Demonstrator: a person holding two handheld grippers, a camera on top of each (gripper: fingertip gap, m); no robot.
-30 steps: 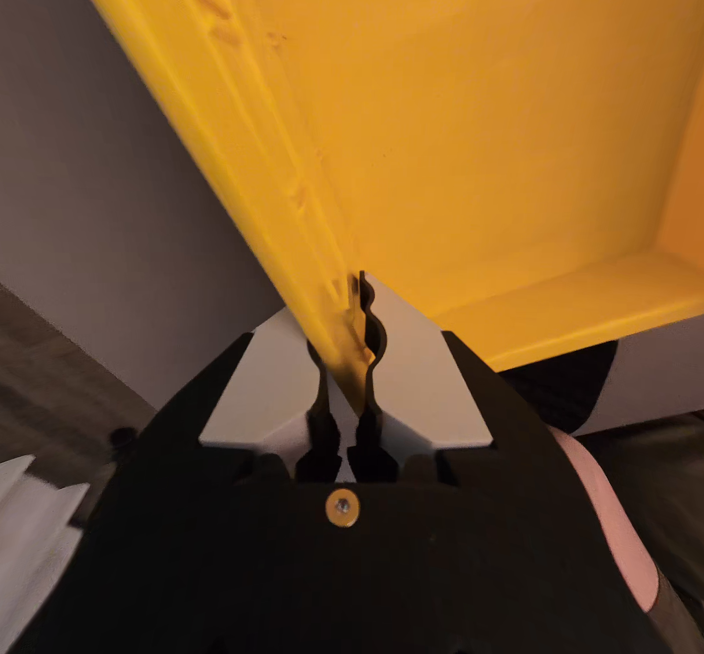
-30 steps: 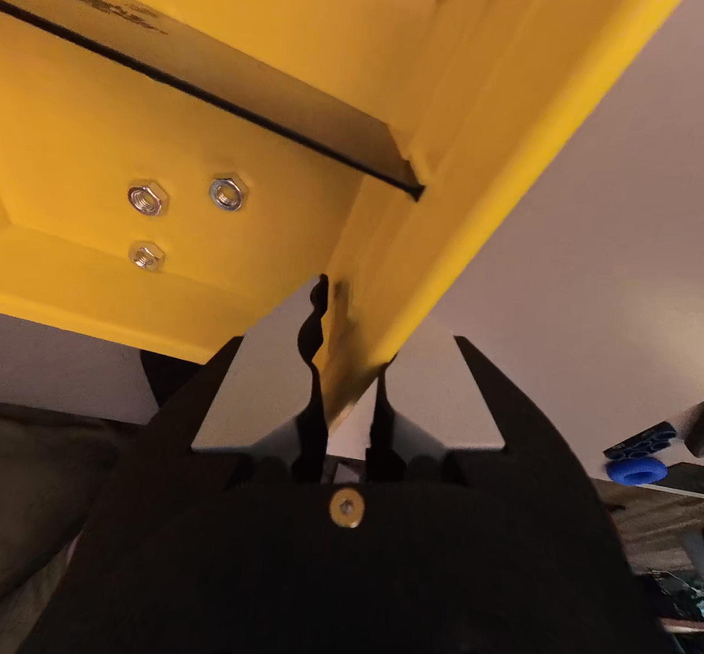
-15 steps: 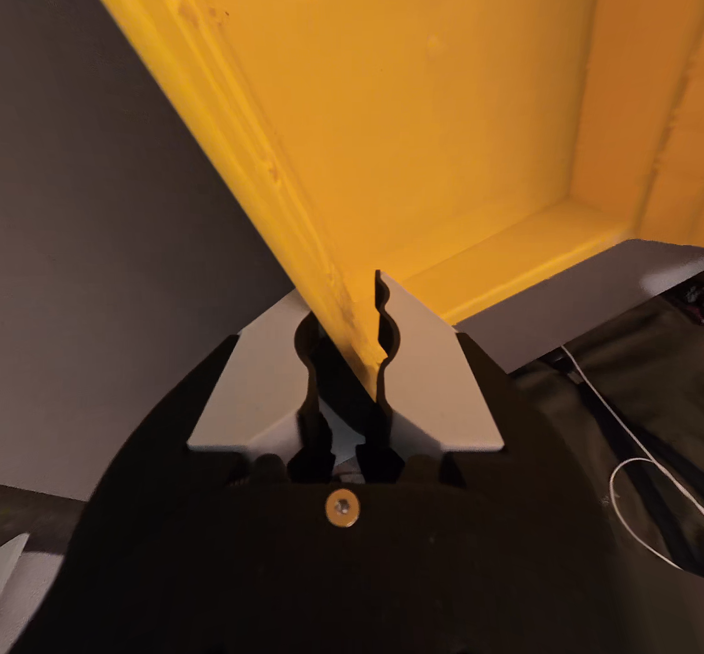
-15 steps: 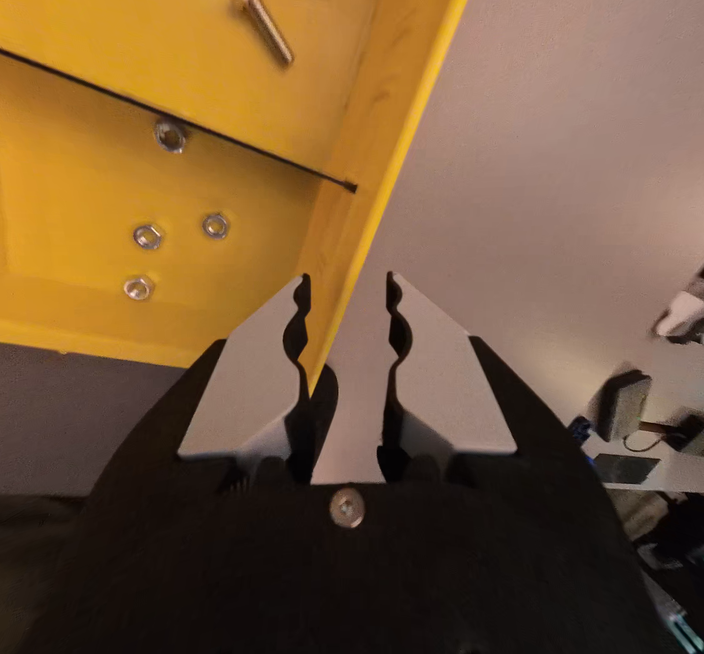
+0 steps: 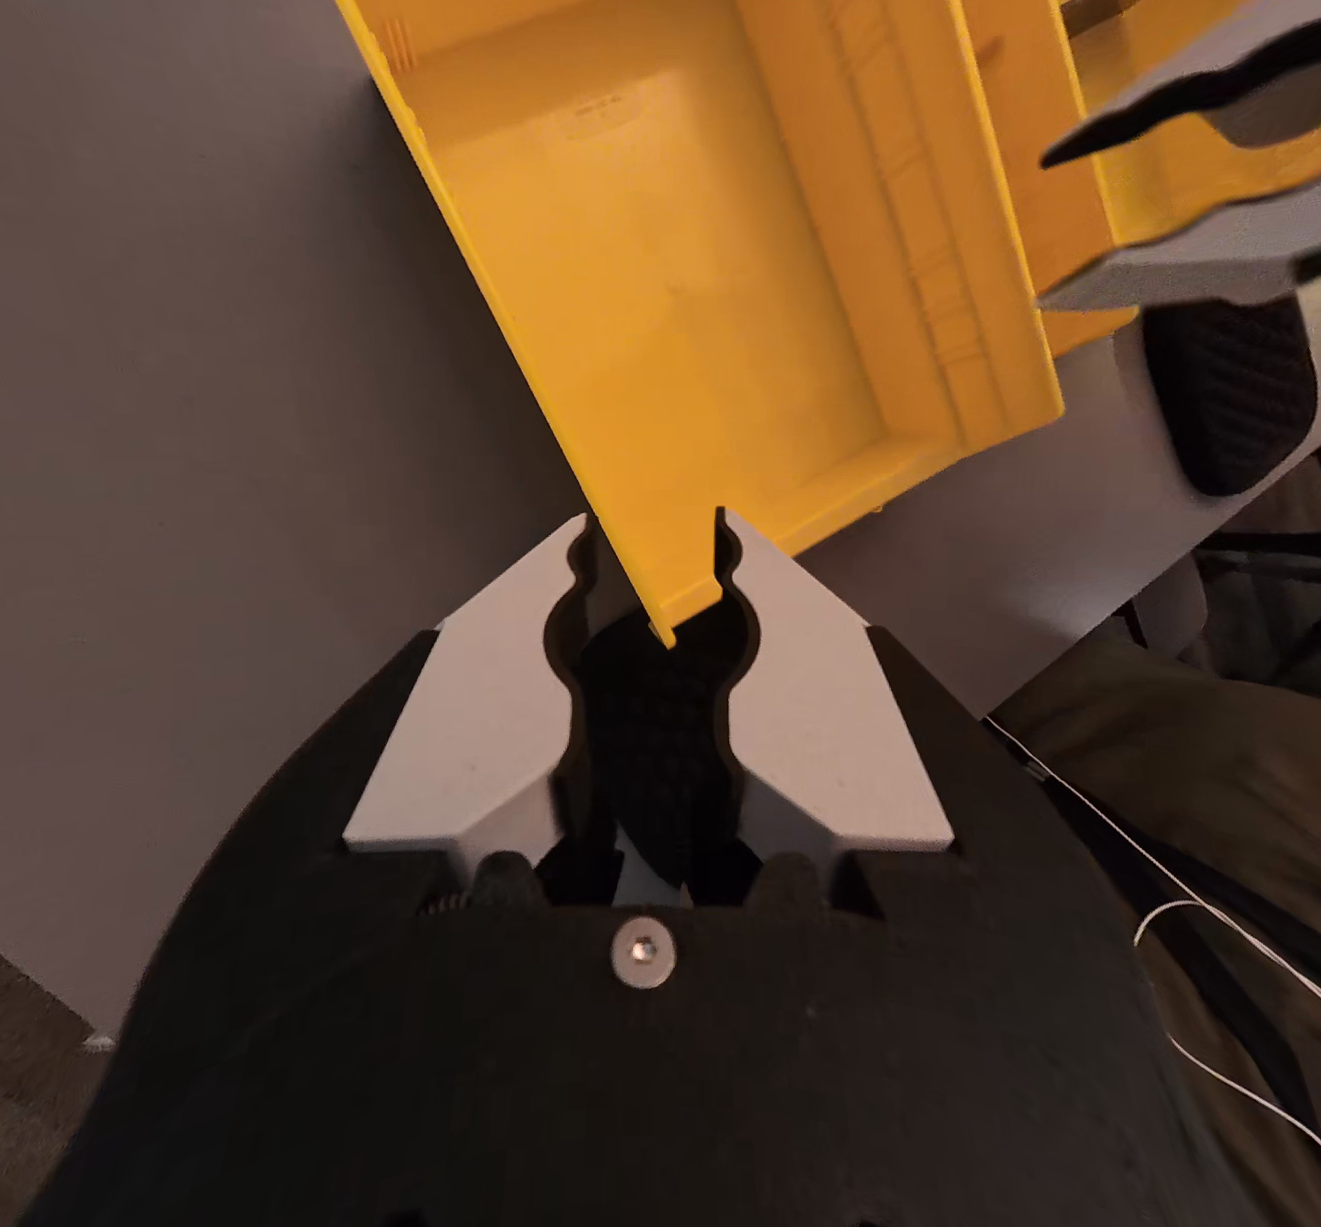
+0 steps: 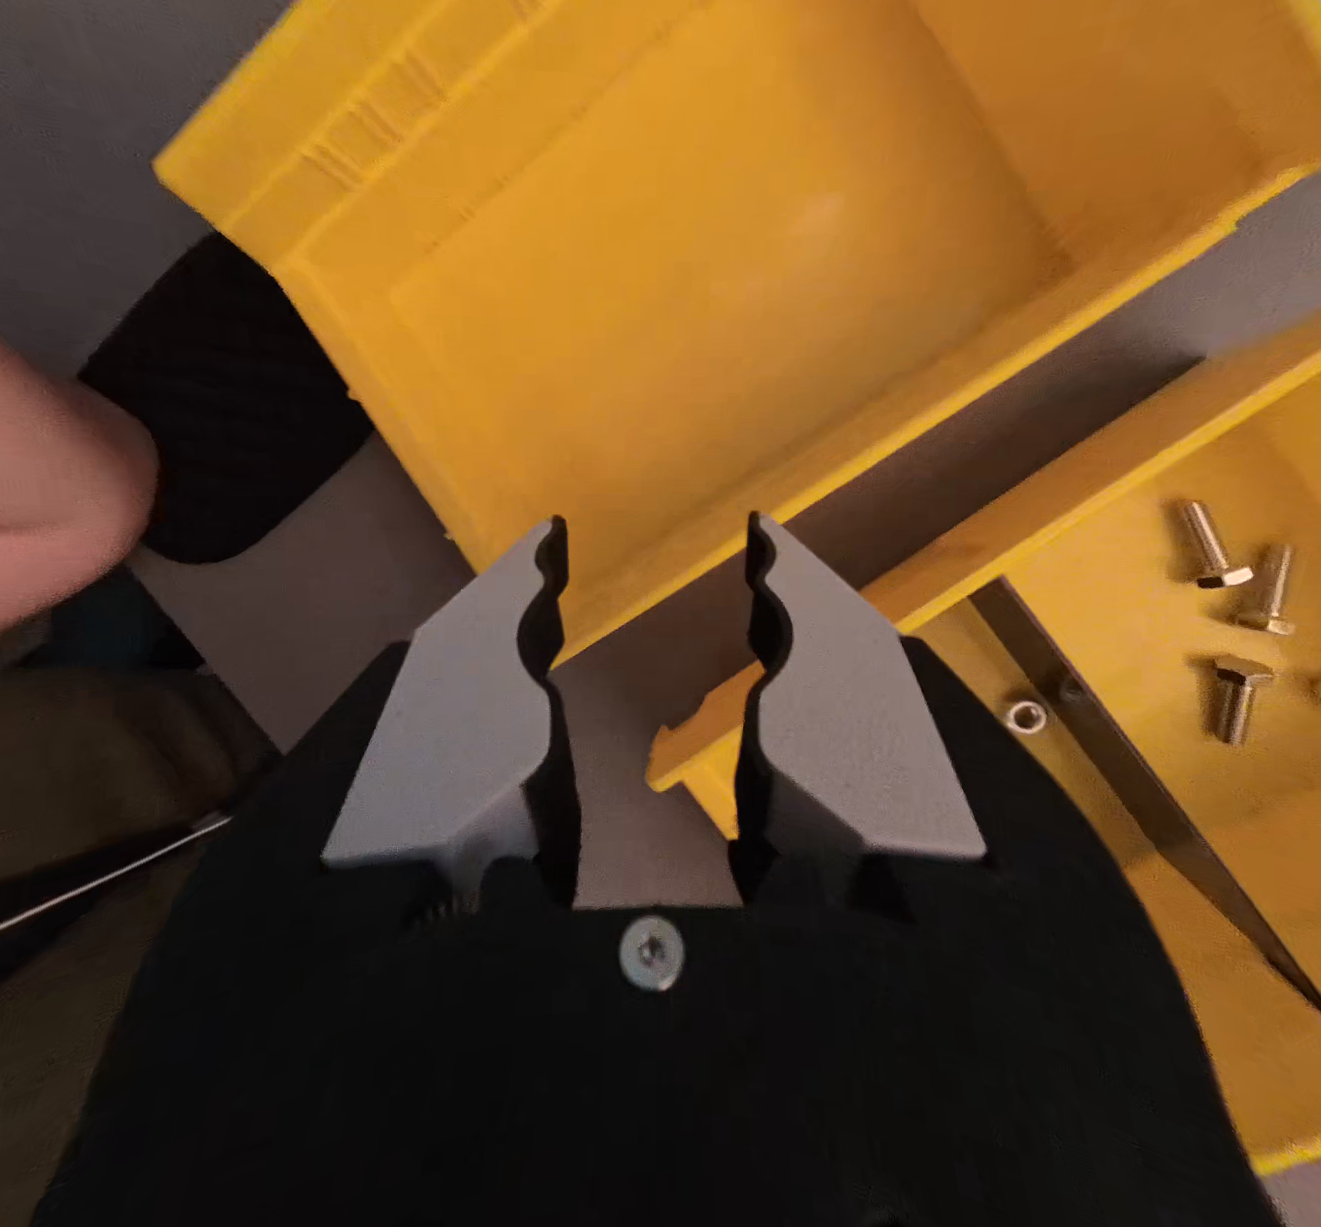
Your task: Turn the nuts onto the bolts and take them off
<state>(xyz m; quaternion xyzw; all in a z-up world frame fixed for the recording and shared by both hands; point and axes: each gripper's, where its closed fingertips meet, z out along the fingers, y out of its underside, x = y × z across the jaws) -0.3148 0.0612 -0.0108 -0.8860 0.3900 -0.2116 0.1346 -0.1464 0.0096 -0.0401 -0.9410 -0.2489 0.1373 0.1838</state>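
An empty yellow bin [image 5: 679,228] stands on the grey table. My left gripper [image 5: 654,517] is open, with the near corner of the bin's side wall between its fingers and free of both. My right gripper [image 6: 654,519] is open and empty above the gap between the empty bin [image 6: 715,264] and a second yellow bin [image 6: 1115,592]. That bin holds three brass bolts [image 6: 1233,699] and one nut [image 6: 1026,716], which lies on the near side of a dark divider [image 6: 1115,764]. The right gripper [image 5: 1051,228] also shows in the left wrist view.
A black textured object [image 5: 1229,392] lies at the table's near edge beside the empty bin; it also shows in the right wrist view [image 6: 214,392]. A hand [image 6: 57,478] is at the far left. A thin white cable [image 5: 1179,907] hangs below the table [image 5: 214,335].
Both grippers were shut on the walls of a yellow bin each. Both have opened and let go, then drawn back, so the bins now show from above.
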